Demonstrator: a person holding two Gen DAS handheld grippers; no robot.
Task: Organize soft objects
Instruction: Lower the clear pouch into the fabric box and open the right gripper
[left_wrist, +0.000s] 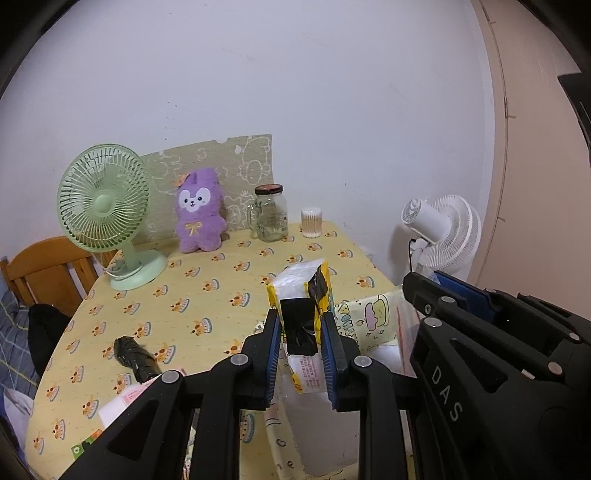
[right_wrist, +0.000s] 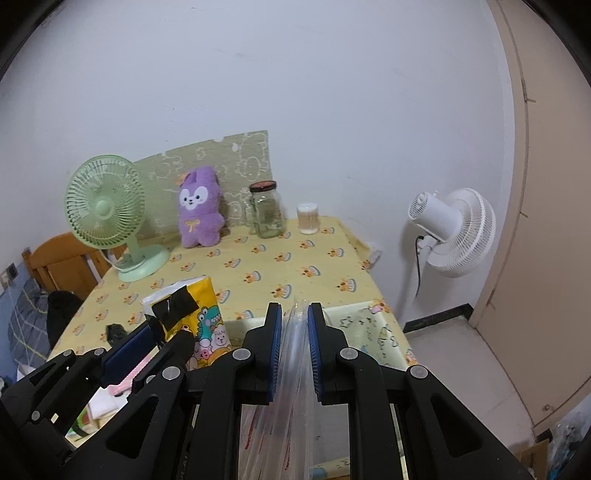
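My left gripper (left_wrist: 300, 356) is shut on a yellow tissue pack (left_wrist: 301, 295) patched with black tape, held upright above the table; the pack also shows in the right wrist view (right_wrist: 199, 317). My right gripper (right_wrist: 295, 350) is shut on the edge of a clear zip bag (right_wrist: 291, 398), beside the left gripper. The bag also shows at the right of the left wrist view (left_wrist: 402, 332). A purple plush toy (left_wrist: 199, 210) stands at the back of the table against a green board.
The table has a yellow patterned cloth (left_wrist: 207, 295). A green desk fan (left_wrist: 107, 214), a glass jar (left_wrist: 269, 214) and a cotton-swab tub (left_wrist: 311, 221) stand at the back. A black rolled item (left_wrist: 133, 356) and pink-white packets (left_wrist: 125, 402) lie front left. A white floor fan (right_wrist: 450, 229) stands right.
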